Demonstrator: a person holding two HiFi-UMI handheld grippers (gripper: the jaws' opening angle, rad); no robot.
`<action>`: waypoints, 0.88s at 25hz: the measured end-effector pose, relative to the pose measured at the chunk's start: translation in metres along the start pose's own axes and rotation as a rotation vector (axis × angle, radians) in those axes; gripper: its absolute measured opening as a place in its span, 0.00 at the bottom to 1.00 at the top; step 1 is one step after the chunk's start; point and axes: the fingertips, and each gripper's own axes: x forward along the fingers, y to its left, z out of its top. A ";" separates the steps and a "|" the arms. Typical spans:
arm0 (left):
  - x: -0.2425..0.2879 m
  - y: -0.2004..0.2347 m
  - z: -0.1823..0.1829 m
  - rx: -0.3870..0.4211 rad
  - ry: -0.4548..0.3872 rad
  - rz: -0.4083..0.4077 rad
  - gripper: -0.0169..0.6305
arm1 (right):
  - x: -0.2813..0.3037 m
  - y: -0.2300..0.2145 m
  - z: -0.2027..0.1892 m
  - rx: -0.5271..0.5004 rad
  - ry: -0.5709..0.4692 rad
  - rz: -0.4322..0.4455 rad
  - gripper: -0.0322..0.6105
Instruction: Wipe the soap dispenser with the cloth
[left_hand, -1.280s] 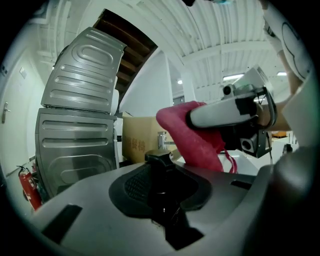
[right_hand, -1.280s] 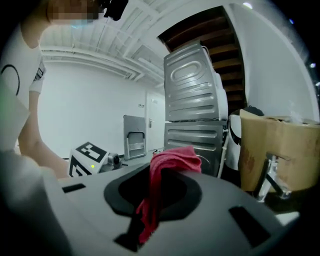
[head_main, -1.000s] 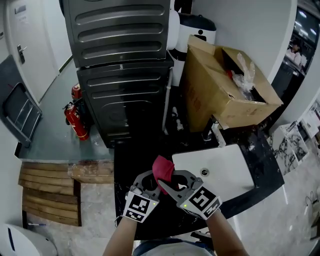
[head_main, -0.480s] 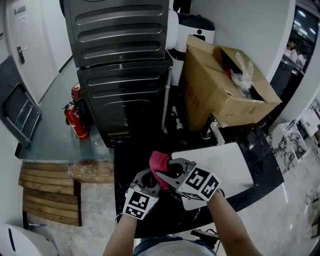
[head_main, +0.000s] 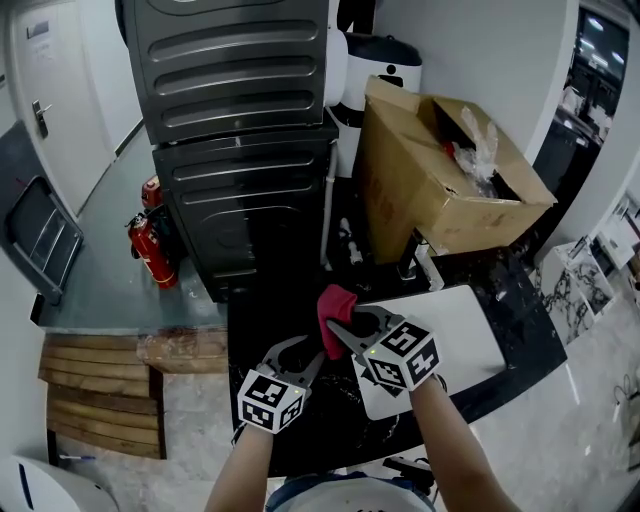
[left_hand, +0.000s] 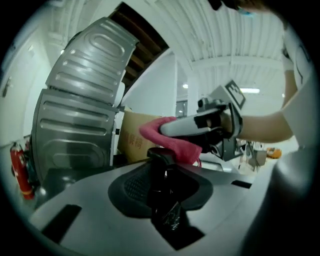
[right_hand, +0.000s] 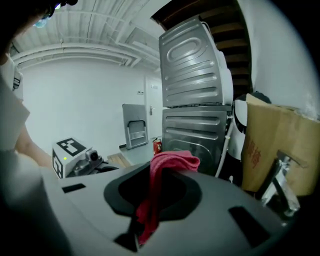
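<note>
Sliding sideways and rolling, our right gripper (head_main: 340, 327), jaws pinched on the crumpled red cloth (head_main: 336, 303), has brought it up against the pump head of the dark plastic soap dispenser (left_hand: 162, 186). We judge the wiping to be under way. Our left gripper (head_main: 304, 357) stays nearly level, clamped on the bottle above the black stone counter (head_main: 262, 318).

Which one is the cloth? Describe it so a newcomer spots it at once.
Look at the black countertop, at the left edge of the white sink. There the right gripper pinches the cloth, held right by the pump of the dark soap dispenser in the left gripper. It is the only soft, crumpled, pink-red thing there.
</note>
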 end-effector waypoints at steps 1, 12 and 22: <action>0.000 0.002 0.001 -0.060 -0.006 -0.011 0.19 | -0.006 -0.002 0.000 0.015 -0.026 -0.025 0.13; -0.004 0.035 0.000 -0.624 0.070 0.035 0.17 | -0.055 0.013 -0.024 0.154 -0.123 -0.108 0.13; 0.007 0.035 -0.007 -0.729 0.076 0.091 0.17 | -0.019 0.043 -0.051 0.050 0.007 -0.075 0.13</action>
